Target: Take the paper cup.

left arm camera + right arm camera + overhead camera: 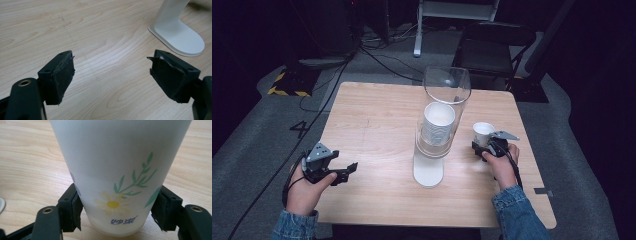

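Right hand-held gripper [117, 217] hugs the paper cup [120, 170] between its jaws, right of the cup holder [437, 135]; left hand-held gripper [112, 77] gapes wide.

lab/studio | black drapes [257, 30] | floor cables [382, 57] | hazard tape [287, 85]

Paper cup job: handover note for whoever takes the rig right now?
Right gripper: jaws closed on the base of a paper cup, upright on the table, right of the cup dispenser.
Left gripper: open, holding nothing, over bare table near the dispenser's white foot.
Done: one cup out and gripped.
Left: a stack of cups sits in the dispenser's clear tube; the cup's destination is unclear.
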`<state>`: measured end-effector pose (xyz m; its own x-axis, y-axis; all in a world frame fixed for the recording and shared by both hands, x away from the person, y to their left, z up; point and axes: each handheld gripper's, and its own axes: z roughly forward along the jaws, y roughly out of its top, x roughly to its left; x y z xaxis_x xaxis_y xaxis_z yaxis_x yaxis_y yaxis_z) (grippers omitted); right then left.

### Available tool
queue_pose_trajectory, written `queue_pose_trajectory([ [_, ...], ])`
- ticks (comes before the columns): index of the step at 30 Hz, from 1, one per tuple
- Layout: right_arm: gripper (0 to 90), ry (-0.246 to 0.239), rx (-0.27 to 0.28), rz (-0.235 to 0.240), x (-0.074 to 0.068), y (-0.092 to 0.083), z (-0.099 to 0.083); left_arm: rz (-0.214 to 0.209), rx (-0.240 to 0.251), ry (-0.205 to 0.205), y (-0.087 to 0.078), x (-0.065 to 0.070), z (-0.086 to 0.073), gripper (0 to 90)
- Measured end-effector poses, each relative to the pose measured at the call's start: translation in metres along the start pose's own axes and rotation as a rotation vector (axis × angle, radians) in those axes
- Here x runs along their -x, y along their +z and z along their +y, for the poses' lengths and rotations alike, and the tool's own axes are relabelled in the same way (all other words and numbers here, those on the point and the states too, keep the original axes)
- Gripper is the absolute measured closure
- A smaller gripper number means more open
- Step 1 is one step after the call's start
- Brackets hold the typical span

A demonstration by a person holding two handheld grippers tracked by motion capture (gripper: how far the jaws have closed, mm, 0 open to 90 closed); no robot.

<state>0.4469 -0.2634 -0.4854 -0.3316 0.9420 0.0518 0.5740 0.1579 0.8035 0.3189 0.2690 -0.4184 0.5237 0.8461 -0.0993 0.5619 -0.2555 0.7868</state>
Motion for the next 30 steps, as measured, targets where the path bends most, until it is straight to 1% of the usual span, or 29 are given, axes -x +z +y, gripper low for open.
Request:
queue_pose_trajectory([
  [1,34.0,0.0,0.0,0.0,0.0,0.0,0.0,0.0,0.0,0.0,0.0,0.0,0.0,19.2],
  [3,34.0,-0.001,-0.019,0.002,0.0,0.002,-0.002,0.001,-0.002,0.003,0.001,0.0,0.0,19.2],
  [6,33.9,-0.003,-0.027,0.002,0.0,0.003,-0.003,-0.002,-0.004,0.004,0.002,0.001,0.001,19.2],
  [7,33.8,-0.008,-0.041,0.005,0.001,0.003,-0.005,-0.005,-0.006,0.006,0.003,0.001,0.001,19.2],
  [9,33.8,-0.017,-0.049,0.002,0.001,0.004,-0.006,-0.006,-0.007,0.006,0.004,0.001,0.002,19.2],
  [13,33.8,-0.023,-0.061,0.001,0.001,0.004,-0.007,-0.012,-0.009,0.013,0.005,0.002,0.002,19.2],
  [16,33.7,-0.026,-0.065,0.003,0.001,0.005,-0.008,-0.01,-0.009,0.011,0.006,0.002,0.003,19.2],
  [17,33.7,-0.031,-0.069,0.003,0.001,0.005,-0.008,-0.012,-0.012,0.016,0.006,0.002,0.003,19.2],
  [18,33.6,-0.037,-0.082,0.005,0.0,0.005,-0.01,-0.013,-0.011,0.018,0.006,0.002,0.003,19.2],
  [19,33.6,-0.037,-0.082,0.005,0.0,0.005,-0.01,-0.014,-0.012,0.014,0.006,0.003,0.003,19.2],
  [20,33.5,-0.047,-0.087,0.01,0.0,0.006,-0.011,-0.013,-0.011,0.015,0.007,0.003,0.003,19.2],
  [22,33.5,-0.046,-0.089,0.01,-0.001,0.006,-0.011,-0.015,-0.011,0.013,0.008,0.003,0.004,19.2],
  [25,33.3,-0.057,-0.098,0.009,-0.001,0.006,-0.013,-0.019,-0.012,0.024,0.01,0.003,0.005,19.2],
  [30,31.1,-0.053,-0.092,0.011,0.001,0.003,-0.015,-0.026,-0.013,0.02,0.014,0.004,0.007,19.2],
])
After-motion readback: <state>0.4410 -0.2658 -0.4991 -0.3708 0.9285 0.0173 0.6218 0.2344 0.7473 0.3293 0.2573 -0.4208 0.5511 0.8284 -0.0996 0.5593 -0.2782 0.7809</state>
